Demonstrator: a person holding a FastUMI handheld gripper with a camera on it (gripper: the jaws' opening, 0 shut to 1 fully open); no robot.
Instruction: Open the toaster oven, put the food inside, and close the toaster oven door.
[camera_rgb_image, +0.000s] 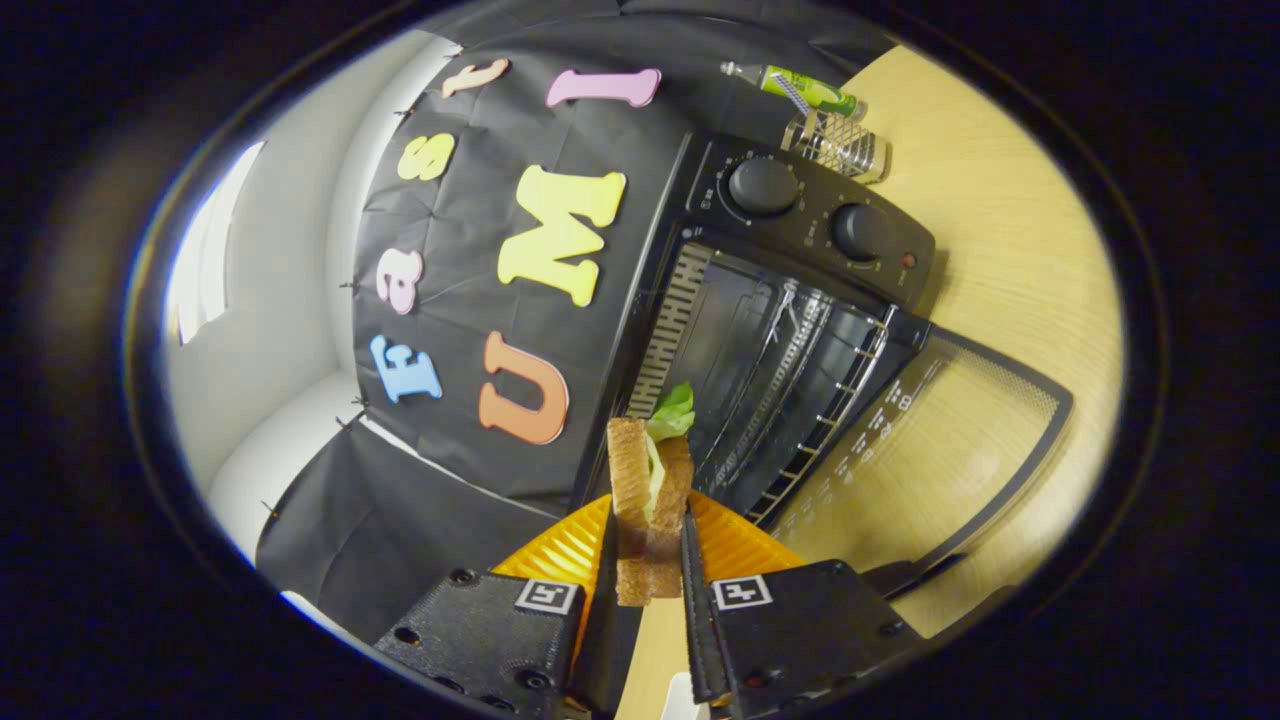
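My tool (648, 545) clamped on sandwich (650, 500), lifted over orange plate (560, 550). Toaster oven (780, 330) at 1 o'clock, door (940, 440) down. Loading step; next: carry sandwich onto rack (800, 400).

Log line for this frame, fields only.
gripper: shut on sandwich | toaster oven: door open, rack bare | orange plate: under sandwich | step: food held before oven, not inside

Tongs (648, 560) tilted, both fingers clamped on the sandwich (648, 500).

A light wooden counter (1000, 260) stands before the black cloth wall (470, 330); beside it, a white wall (290, 300) with a bright window (215, 240).
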